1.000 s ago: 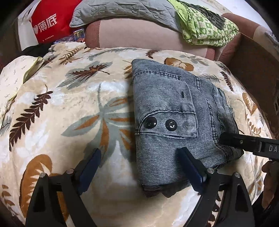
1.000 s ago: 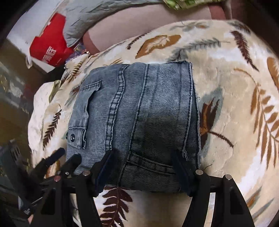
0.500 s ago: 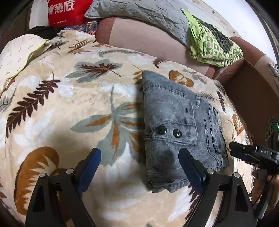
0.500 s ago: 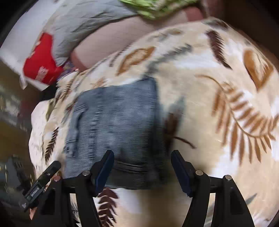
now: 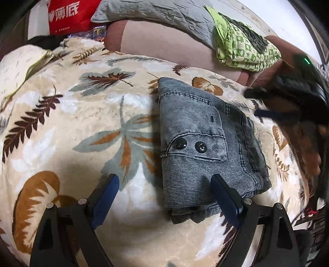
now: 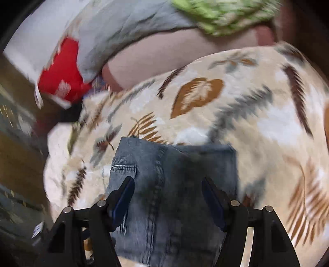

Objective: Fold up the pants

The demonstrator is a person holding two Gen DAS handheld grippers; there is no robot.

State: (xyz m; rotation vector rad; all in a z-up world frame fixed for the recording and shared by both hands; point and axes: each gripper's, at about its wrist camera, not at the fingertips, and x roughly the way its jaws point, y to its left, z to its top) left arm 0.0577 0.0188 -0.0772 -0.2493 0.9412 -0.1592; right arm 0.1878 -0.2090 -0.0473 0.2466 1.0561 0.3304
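Note:
The grey-blue denim pants (image 5: 205,143) lie folded into a compact rectangle on the leaf-patterned blanket (image 5: 82,123), pocket flap with two black snaps facing up. My left gripper (image 5: 166,197) is open and empty, just above the blanket at the fold's near edge, its right finger over the denim. My right gripper (image 6: 167,197) is open and empty, hovering over the pants (image 6: 174,195); the right wrist view is blurred. The right gripper also shows in the left wrist view (image 5: 287,98), raised beyond the pants at the right.
A pink-brown sofa back (image 5: 174,45) runs behind the blanket, with a grey quilt (image 5: 154,12), a green patterned cloth (image 5: 246,49) and a red bag (image 5: 67,16) on or beside it. A cardboard box side (image 5: 298,143) stands at the right.
Both grippers have pulled back from the folded pants. The right gripper has lifted and swung from the pants' near right edge up and farther back. The pants lie still.

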